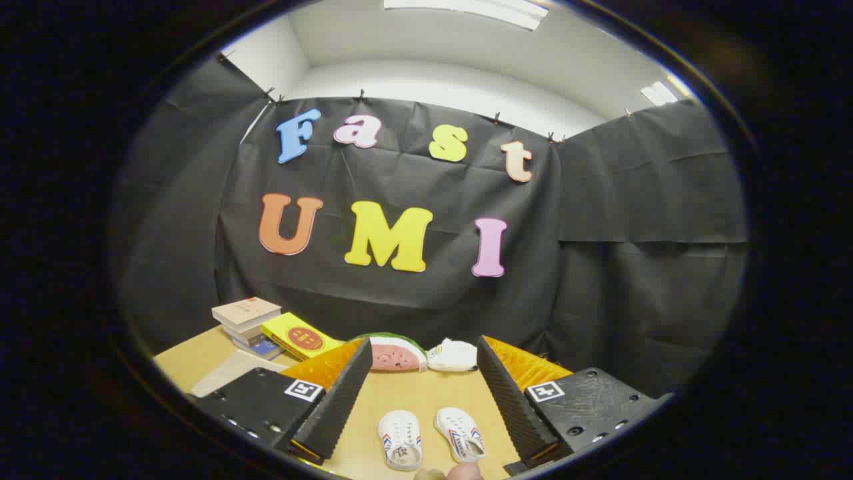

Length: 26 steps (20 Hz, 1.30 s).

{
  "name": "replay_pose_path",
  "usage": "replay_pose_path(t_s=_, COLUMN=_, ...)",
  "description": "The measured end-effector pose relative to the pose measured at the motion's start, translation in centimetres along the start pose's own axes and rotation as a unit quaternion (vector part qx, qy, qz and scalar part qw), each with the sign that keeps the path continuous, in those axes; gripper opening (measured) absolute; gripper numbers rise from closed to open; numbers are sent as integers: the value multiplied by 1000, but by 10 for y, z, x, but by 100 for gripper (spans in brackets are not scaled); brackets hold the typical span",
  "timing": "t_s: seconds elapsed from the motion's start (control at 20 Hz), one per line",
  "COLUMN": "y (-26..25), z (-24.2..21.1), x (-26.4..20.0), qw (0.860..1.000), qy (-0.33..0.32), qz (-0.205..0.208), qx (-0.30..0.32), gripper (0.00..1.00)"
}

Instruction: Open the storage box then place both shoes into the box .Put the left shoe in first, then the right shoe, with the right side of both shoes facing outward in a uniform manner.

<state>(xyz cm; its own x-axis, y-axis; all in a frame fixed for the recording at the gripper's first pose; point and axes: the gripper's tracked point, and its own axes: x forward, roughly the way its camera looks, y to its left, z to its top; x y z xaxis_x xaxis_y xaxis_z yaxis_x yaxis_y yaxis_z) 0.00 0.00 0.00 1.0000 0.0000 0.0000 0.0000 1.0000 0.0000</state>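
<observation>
- A watermelon-shaped thing is partly hidden behind one finger of the gripper, whose jaws stand wide apart.
- Fingertips, bottom centre, are cut off.

A recording booth, not a home; black cloth walls (clipped up) surround a tan table; white ceiling above.

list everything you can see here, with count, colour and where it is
shoes: 2, white with red and blue stripes, side by side on the table between the fingers
table: 1, tan, under everything
books: small stack, beige on top, far left of the table
yellow book: 1, yellow with a red circle, leaning beside the stack
watermelon toy: 1, pink and green, beyond the fingers
white soft item: 1, beside the watermelon toy
gripper: 1, fingers open, holding nothing
</observation>
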Motion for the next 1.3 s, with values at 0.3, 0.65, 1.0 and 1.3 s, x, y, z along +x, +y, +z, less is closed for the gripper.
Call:
replay_pose_path(t_s=0.3, y=14, z=8, x=-4, qw=999, qy=-10, qz=32, qx=1, gripper=95)
replay_pose_path(t_s=0.65, y=0, z=11, x=-1, qw=999, qy=3, qz=31, qx=35, gripper=95)
replay_pose_path(t_s=1.0, y=10, z=-5, x=7, qw=996, qy=37, qz=79, qx=36, gripper=95)
replay_pose_path(t_s=1.3, y=57, z=-42, x=10, qw=976, qy=91, qz=183, qx=68, gripper=95)
